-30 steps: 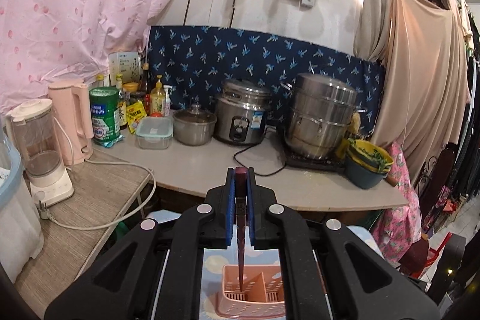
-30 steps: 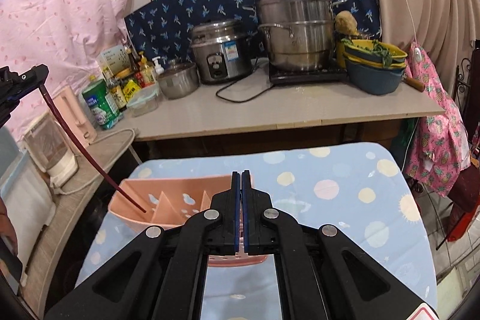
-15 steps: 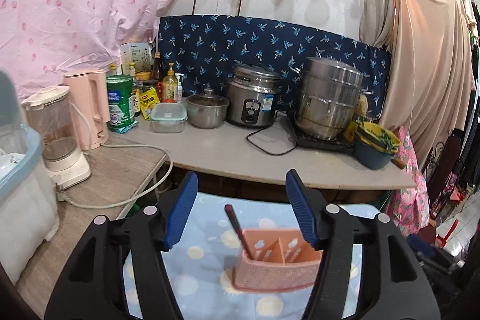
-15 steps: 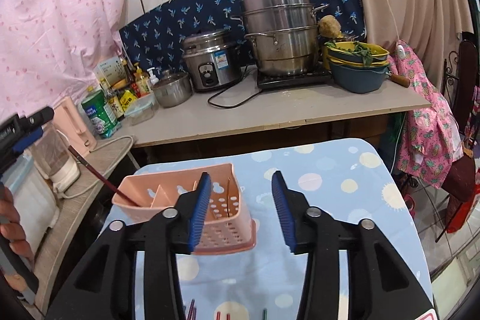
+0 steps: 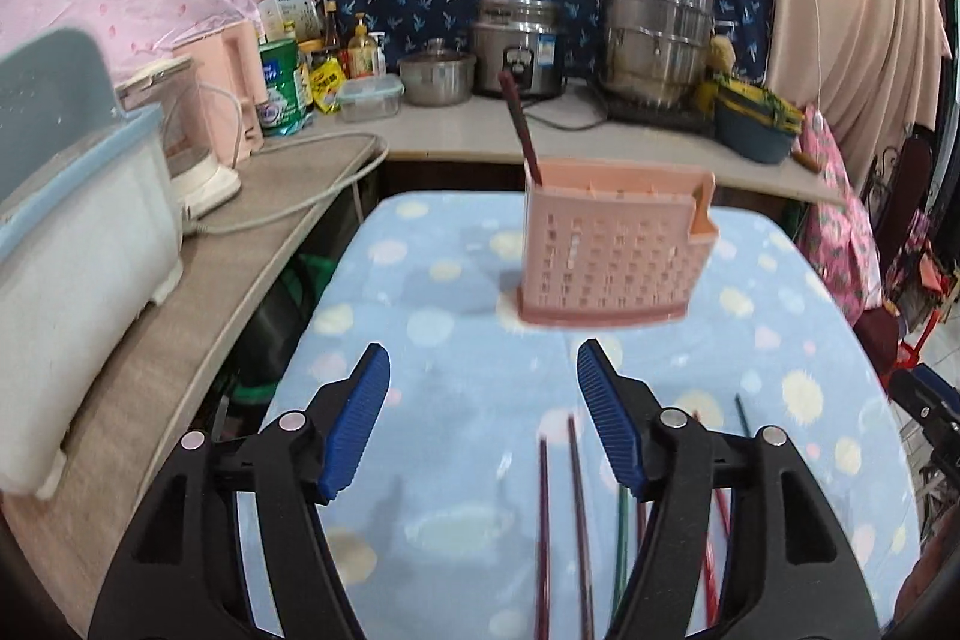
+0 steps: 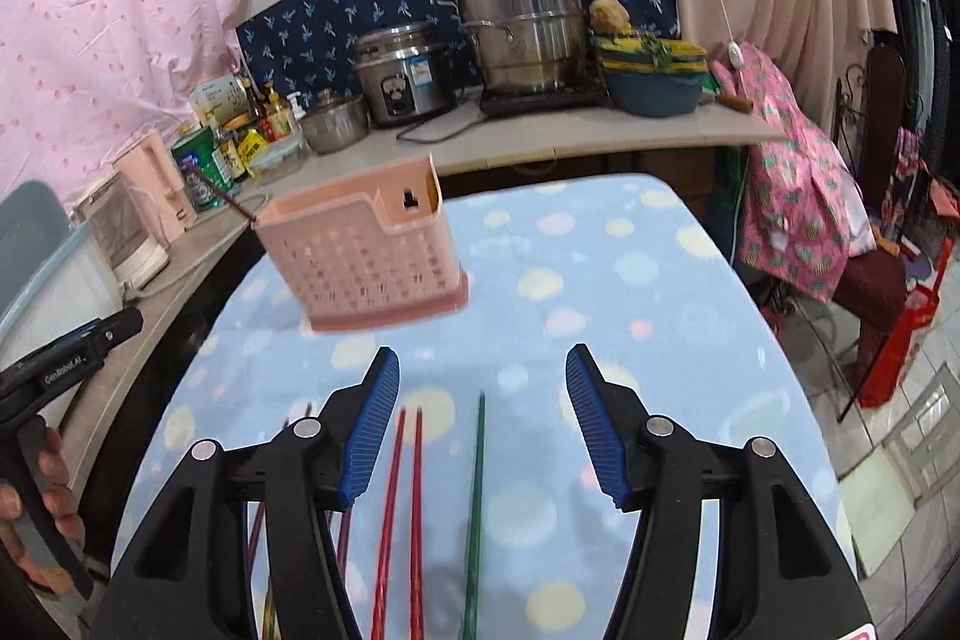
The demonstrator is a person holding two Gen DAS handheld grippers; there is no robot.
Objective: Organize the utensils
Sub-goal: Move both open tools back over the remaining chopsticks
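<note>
Left gripper [image 5: 483, 424] jaws spread wide; right gripper [image 6: 482, 424] likewise, both empty

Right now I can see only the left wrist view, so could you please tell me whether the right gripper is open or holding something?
Observer: The right gripper is open and holds nothing.
Operator: Thank you. What lies in front of it?
Observer: Two red chopsticks lie side by side on the tablecloth, between its fingers and close to the left one.
Operator: Is anything else within its span?
Observer: A green chopstick lies about midway between the fingers, pointing toward the pink holder.
</note>
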